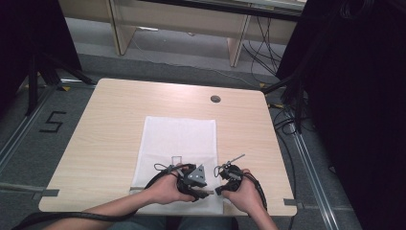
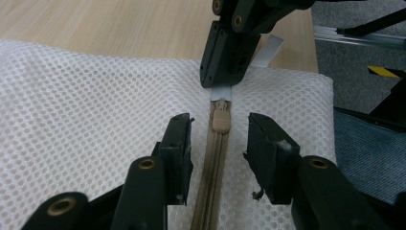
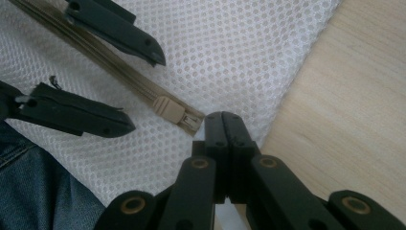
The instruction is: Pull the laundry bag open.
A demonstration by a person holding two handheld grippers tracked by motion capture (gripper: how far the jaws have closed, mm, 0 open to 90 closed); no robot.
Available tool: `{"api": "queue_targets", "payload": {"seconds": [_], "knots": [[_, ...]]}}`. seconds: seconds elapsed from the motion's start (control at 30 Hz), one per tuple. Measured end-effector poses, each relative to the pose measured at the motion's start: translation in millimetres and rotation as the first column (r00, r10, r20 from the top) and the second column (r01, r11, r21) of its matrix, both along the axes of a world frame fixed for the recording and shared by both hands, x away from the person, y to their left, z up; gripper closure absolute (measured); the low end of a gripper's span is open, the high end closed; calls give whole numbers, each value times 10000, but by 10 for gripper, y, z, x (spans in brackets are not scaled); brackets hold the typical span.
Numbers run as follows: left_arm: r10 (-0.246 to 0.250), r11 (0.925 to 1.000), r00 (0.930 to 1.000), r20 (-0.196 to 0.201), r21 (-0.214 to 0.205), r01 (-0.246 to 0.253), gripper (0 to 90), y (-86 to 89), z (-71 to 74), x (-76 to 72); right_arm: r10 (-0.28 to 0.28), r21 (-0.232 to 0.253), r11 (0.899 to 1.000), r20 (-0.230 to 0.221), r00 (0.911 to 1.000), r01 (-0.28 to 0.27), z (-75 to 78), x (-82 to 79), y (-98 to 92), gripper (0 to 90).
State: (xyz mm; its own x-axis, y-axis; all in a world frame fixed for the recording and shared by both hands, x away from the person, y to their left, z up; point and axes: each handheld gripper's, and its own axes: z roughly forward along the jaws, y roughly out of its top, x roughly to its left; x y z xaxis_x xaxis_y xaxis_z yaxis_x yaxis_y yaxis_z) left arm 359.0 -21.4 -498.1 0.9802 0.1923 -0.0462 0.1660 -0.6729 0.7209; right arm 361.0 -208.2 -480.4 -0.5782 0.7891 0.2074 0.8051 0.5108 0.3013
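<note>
both tools work at the near edge of a white mesh bag (image 1: 177, 143) that lies flat on the wooden counter (image 1: 105, 134). left tool (image 2: 218, 143) sits low over the mesh with its jaws apart, one on each side of the tan zipper (image 2: 213, 163), neither pad touching it; the zipper's slider (image 2: 220, 120) lies just ahead of the gap between them. right tool (image 3: 224, 125) is clenched tight, jaws pressed together, their tips pinching the white fabric tab at the end of the zipper, right beyond the slider (image 3: 168, 109). seen from the left gripper view, those closed black jaws come down from the top and meet the bag just past the slider. in the high view the two hands sit close together at the bag's near edge, left tool (image 1: 194, 177) and right tool (image 1: 227, 175) almost facing each other, cables trailing back over the person's forearms. blue denim shows below the counter edge in the right gripper view.
</note>
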Motion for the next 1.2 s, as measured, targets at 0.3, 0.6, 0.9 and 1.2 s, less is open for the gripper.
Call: {"api": "queue_targets", "payload": {"seconds": [0.3, 0.6, 0.9, 1.2], "knots": [[-258, 9996, 9996, 121, 118, 257, 635, -145, -19, -10, 24, 77, 10000, 25, 10000, -24, -2, 1, -6, 900], [-309, 9982, 9986, 438, 518, 286, 710, -200, -47, -17, -6, 105, 9999, -22, 10000, 6, -1, 3, -10, 900], [-493, 9963, 9939, 991, 750, 419, 780, -215, -12, -58, -24, 124, 9999, -32, 10000, 24, -3, 4, -10, 900], [-788, 9944, 9945, 685, 759, 736, 774, -247, -45, -54, -229, 166, 9996, -164, 9996, 232, 0, -7, -3, 900]]}}
